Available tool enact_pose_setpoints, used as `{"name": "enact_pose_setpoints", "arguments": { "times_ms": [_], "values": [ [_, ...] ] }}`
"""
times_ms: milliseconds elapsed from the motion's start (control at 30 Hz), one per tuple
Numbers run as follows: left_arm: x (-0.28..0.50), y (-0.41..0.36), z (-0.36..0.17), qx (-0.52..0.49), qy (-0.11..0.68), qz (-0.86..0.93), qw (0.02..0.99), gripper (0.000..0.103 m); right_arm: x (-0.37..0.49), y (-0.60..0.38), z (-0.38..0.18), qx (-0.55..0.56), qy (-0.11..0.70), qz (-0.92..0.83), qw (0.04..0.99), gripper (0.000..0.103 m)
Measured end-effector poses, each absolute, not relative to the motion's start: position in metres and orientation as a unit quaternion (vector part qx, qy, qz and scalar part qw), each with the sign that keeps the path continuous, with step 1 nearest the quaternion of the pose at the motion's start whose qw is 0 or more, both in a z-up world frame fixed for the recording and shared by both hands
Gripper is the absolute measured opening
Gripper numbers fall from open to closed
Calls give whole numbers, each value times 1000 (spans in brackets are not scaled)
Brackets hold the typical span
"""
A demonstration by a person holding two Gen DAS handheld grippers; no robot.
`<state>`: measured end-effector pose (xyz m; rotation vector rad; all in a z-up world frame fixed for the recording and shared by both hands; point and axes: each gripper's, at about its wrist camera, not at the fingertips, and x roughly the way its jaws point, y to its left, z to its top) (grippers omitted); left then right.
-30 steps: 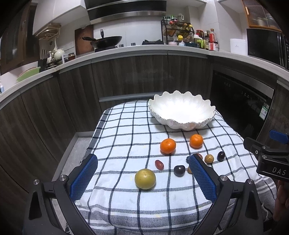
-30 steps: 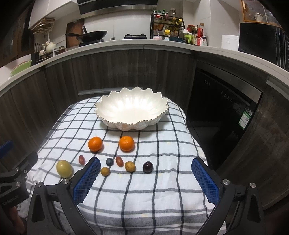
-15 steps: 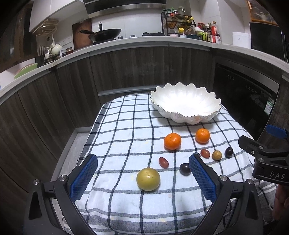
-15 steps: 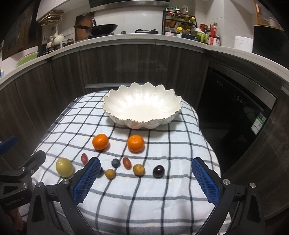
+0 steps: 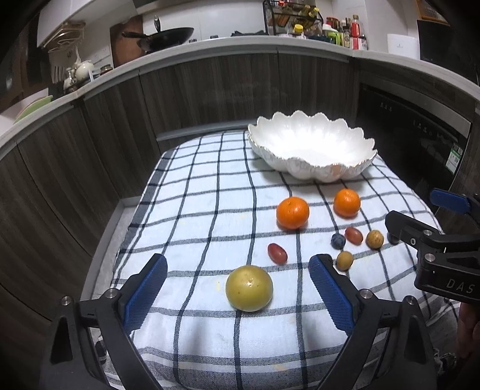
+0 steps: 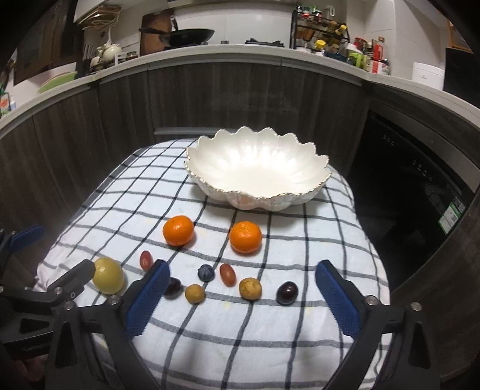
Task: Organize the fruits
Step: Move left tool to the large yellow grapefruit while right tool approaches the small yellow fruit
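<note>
A white scalloped bowl (image 5: 312,150) (image 6: 258,171) stands empty at the far side of a checked cloth (image 5: 210,210). Two oranges (image 5: 292,212) (image 6: 178,230) lie in front of it. A yellow-green round fruit (image 5: 249,288) (image 6: 108,275) lies nearest, between the fingers of my open left gripper (image 5: 237,288). Small red, blue, tan and dark fruits (image 6: 249,288) lie in a loose row. My right gripper (image 6: 241,294) is open and empty above that row; it shows at the right of the left wrist view.
Dark wood cabinets curve around the cloth-covered table. A black oven front (image 6: 420,192) stands to the right. The counter above carries a wok (image 5: 168,33) and a rack of bottles (image 5: 300,18).
Both grippers have moved forward and lower toward the fruit. The yellow-green fruit now sits between the left fingers. No fruit has moved.
</note>
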<state>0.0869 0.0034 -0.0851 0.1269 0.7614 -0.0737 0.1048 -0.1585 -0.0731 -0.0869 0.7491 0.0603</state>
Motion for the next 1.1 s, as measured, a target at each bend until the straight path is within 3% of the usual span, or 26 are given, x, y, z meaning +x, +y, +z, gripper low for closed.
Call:
{"name": "enact_pose_setpoints", "arguments": {
  "times_ms": [333, 567, 833, 1000, 1100],
  "values": [
    [102, 0, -112, 72, 409, -50, 908, 86, 115, -150, -94, -45, 389, 54, 919, 78],
    [102, 0, -123, 87, 412, -49, 906, 83, 119, -142, -113, -48, 411, 77, 907, 61],
    [109, 0, -136, 84, 431, -54, 897, 74, 122, -134, -126, -56, 425, 94, 898, 57],
    [111, -1, -141, 83, 437, -56, 894, 73, 124, -133, -136, -58, 438, 99, 892, 45],
    [113, -1, -143, 81, 439, -58, 893, 70, 127, -133, -141, -57, 445, 101, 888, 44]
  ]
}}
